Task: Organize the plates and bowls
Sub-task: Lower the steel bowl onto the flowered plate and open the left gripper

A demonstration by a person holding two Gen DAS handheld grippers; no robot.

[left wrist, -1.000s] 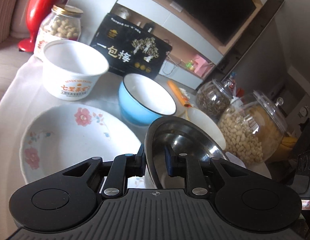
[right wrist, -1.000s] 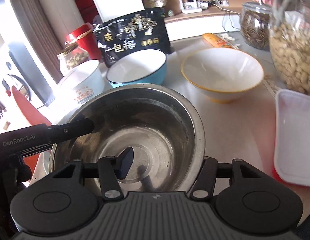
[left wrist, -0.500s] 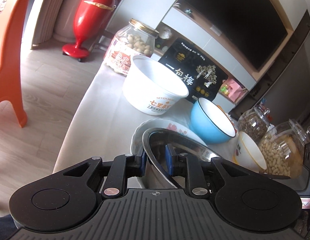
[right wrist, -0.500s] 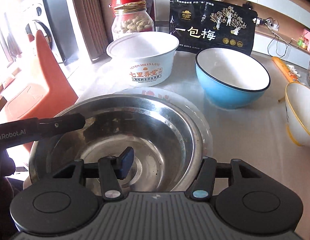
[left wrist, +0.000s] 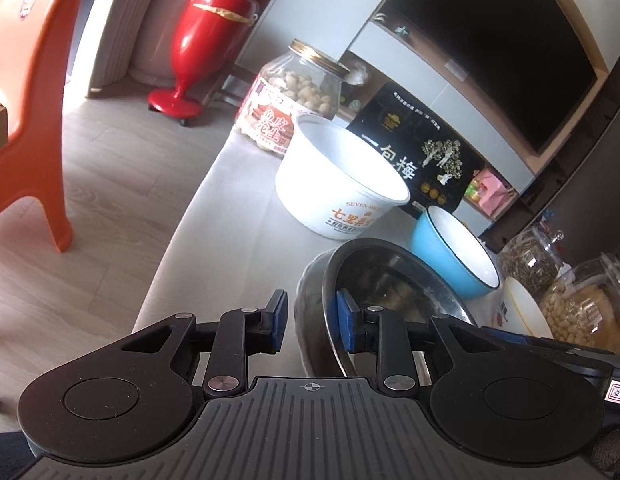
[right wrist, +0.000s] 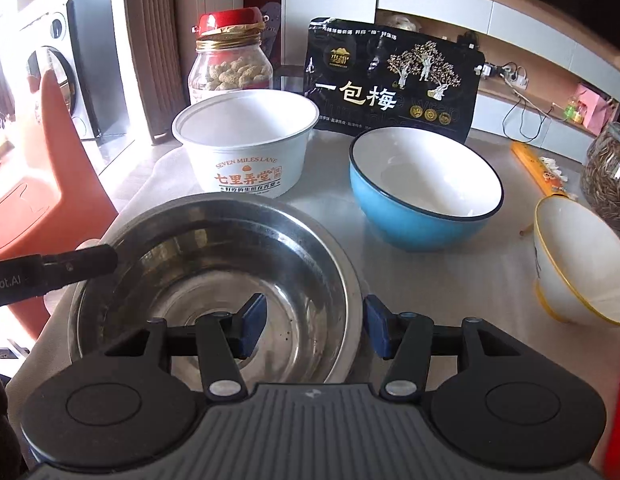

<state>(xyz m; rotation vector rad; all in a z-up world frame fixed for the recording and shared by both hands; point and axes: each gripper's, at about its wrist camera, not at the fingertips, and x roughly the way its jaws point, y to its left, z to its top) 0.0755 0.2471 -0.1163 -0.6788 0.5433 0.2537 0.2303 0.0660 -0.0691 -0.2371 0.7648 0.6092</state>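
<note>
We count four bowls on the table point(right wrist: 450, 280), and going left to right in the right wrist view they are: the steel bowl point(right wrist: 214, 280) nearest us, the white paper bowl point(right wrist: 246, 140) with orange lettering behind it, the blue bowl point(right wrist: 426, 196), and the yellow-rimmed white bowl point(right wrist: 578, 260) tipped toward the right edge. Of jars we count three in all: one peanut jar point(right wrist: 230, 68) at the back left, one dark seed jar point(right wrist: 608, 176) at far right, and one jar of pale nuts point(left wrist: 582, 304) that only the left wrist view shows. There is one black snack bag point(right wrist: 394, 80) standing behind the blue bowl.

The left gripper point(left wrist: 312, 316) straddles the steel bowl's near rim with its jaws opening; the blue pads point(left wrist: 346, 320) stand clear, one outside the wall and one inside. The right gripper point(right wrist: 314, 324) straddles the rim on its side too, its jaws also opening, the pads apart from the metal.

The left wrist view alone gives us the red stand point(left wrist: 206, 44), the orange chair point(left wrist: 34, 92) in full and the dark screen point(left wrist: 490, 52). The right wrist view alone shows the steel bowl's whole inside, the orange packet point(right wrist: 536, 168) and the left gripper's black finger point(right wrist: 82, 260) at the bowl's left rim. Under the steel bowl we cannot tell what lies.
</note>
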